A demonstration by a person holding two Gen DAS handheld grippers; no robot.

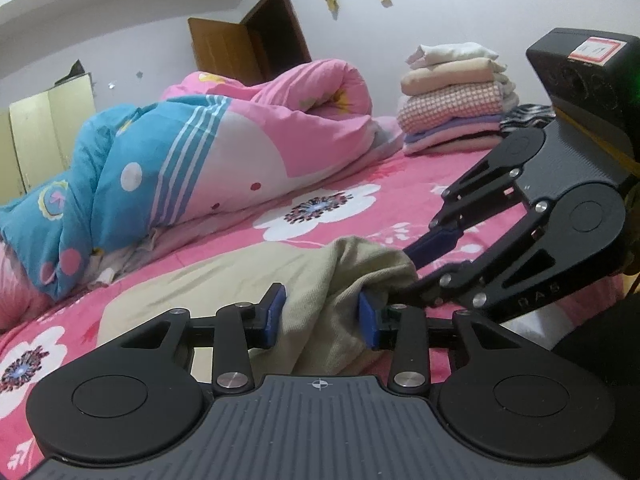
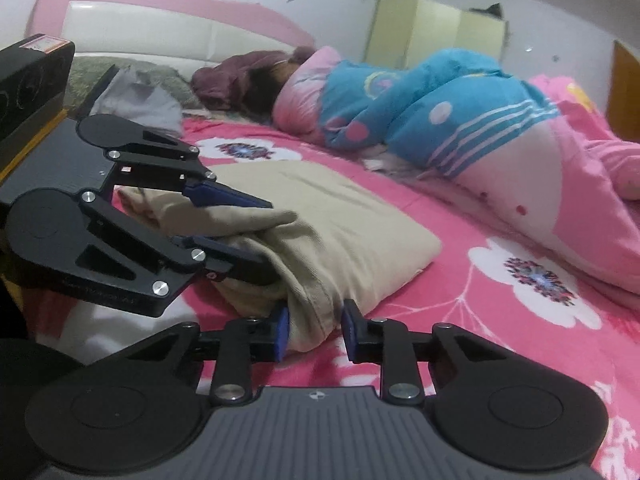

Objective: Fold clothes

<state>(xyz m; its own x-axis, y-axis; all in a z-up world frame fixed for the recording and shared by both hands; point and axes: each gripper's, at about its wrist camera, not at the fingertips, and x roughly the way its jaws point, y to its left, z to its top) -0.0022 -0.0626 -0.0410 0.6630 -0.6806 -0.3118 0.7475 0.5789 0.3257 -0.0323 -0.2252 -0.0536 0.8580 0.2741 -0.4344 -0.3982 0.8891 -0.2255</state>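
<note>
**A:** Where does the beige garment point(image 1: 224, 280) lie?

**B:** On the bed point(image 1: 360, 208), over the pink flowered sheet, partly folded into a thick pad. Its near corner is bunched up and raised, right at both grippers.

**A:** And the left gripper point(image 1: 322, 316)?

**B:** Its blue pads sit apart with a hump of the beige cloth between them. The right-hand pad presses into the fabric; the other stands just beside it. I cannot tell whether it truly grips.

**A:** The right gripper point(image 2: 314, 330)?

**B:** Fingers apart. The folded corner hangs down between them, touching the left pad, with a gap to the right pad.

**A:** What else is on the bed?

**B:** A rolled pink and blue quilt point(image 1: 192, 160) beyond the garment, and a stack of folded clothes point(image 1: 452, 100) farther back, well apart from the grippers.
</note>
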